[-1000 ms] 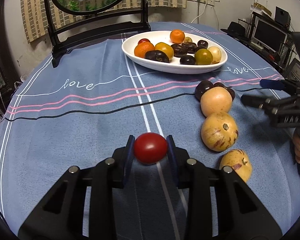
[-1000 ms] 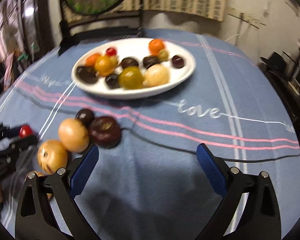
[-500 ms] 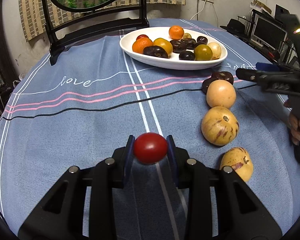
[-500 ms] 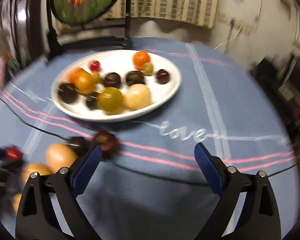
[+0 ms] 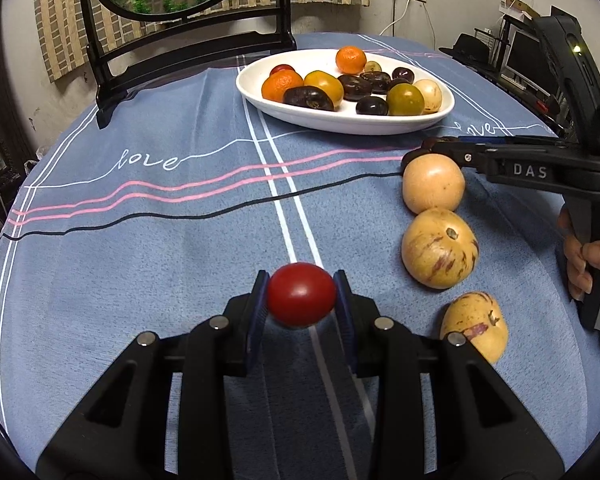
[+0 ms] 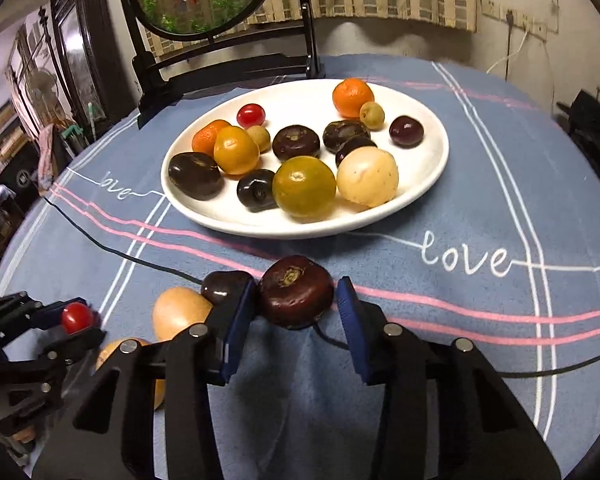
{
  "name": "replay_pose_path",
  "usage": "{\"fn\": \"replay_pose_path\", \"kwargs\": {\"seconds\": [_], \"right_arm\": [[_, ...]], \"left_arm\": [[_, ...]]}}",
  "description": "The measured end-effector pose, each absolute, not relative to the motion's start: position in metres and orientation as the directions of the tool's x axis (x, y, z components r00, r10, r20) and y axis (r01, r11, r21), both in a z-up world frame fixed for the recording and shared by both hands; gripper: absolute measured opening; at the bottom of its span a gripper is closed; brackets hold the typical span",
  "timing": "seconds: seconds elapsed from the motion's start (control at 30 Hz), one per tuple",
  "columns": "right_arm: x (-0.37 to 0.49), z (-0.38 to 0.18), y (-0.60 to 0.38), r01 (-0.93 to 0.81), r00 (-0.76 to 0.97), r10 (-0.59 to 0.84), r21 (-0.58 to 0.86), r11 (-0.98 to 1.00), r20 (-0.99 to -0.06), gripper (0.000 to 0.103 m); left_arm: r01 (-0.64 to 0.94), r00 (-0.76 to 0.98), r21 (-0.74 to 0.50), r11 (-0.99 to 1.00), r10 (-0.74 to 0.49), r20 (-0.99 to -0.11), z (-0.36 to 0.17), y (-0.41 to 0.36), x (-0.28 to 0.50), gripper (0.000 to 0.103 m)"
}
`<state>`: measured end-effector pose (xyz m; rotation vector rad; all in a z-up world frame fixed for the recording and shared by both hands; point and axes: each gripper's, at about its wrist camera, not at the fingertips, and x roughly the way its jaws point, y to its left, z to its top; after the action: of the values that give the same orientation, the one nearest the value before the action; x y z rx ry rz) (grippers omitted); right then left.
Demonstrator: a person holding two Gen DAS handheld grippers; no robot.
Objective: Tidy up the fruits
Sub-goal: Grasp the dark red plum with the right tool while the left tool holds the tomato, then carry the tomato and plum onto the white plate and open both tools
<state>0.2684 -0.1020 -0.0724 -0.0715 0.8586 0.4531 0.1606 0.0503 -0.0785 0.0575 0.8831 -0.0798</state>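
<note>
My left gripper (image 5: 301,295) is shut on a red cherry tomato (image 5: 301,294) above the blue cloth; it also shows in the right wrist view (image 6: 76,317). My right gripper (image 6: 296,300) has its jaws on either side of a dark purple round fruit (image 6: 296,291) that lies on the cloth; a small gap shows at the right pad. The white oval plate (image 6: 424,190) with several fruits stands behind it, and also shows in the left wrist view (image 5: 340,123). Beside the dark fruit lie a smaller dark fruit (image 6: 224,286) and a tan round fruit (image 5: 433,184).
Two yellow fruits with purple streaks (image 5: 439,247) (image 5: 476,325) lie in a row at the right of the cloth. A black framed round screen (image 5: 188,28) stands at the table's far edge. A black cable (image 6: 532,372) crosses the cloth near my right gripper.
My right gripper has moved forward and down to the dark purple fruit and narrowed around it. My left gripper holds the tomato as before, with the plate a little nearer.
</note>
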Motion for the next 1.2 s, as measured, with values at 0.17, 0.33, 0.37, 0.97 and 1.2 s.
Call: {"fn": "replay_pose_path", "kwargs": {"seconds": [0.17,0.33,0.37,0.97,1.2], "right_arm": [[0.270,-0.075,-0.100,-0.417,0.561,0.359,0.120,0.901,-0.746,0.044],[0.264,-0.072,-0.112,-0.421,0.533,0.391,0.165,0.892,-0.750,0.039],[0.263,-0.071,-0.115,-0.413,0.535,0.393,0.174,0.894,-0.748,0.038],[0.253,-0.029,-0.135,-0.391,0.598,0.462,0.265,0.882,-0.655,0.035],[0.308,-0.002,-0.129,-0.370,0.631,0.460,0.279,0.886,-0.625,0.034]], "left_arm": [[0.093,0.629,0.003,0.996,-0.057,-0.775,-0.079,0.052,0.162,0.033],[0.085,0.633,-0.005,0.996,-0.058,-0.772,-0.078,0.054,0.161,0.033],[0.083,0.635,-0.007,0.997,-0.058,-0.770,-0.078,0.055,0.161,0.033],[0.008,0.752,0.098,0.995,0.058,-0.657,-0.031,0.047,0.187,0.032],[0.009,0.779,0.080,0.997,0.043,-0.626,-0.015,0.016,0.264,0.032]]}}
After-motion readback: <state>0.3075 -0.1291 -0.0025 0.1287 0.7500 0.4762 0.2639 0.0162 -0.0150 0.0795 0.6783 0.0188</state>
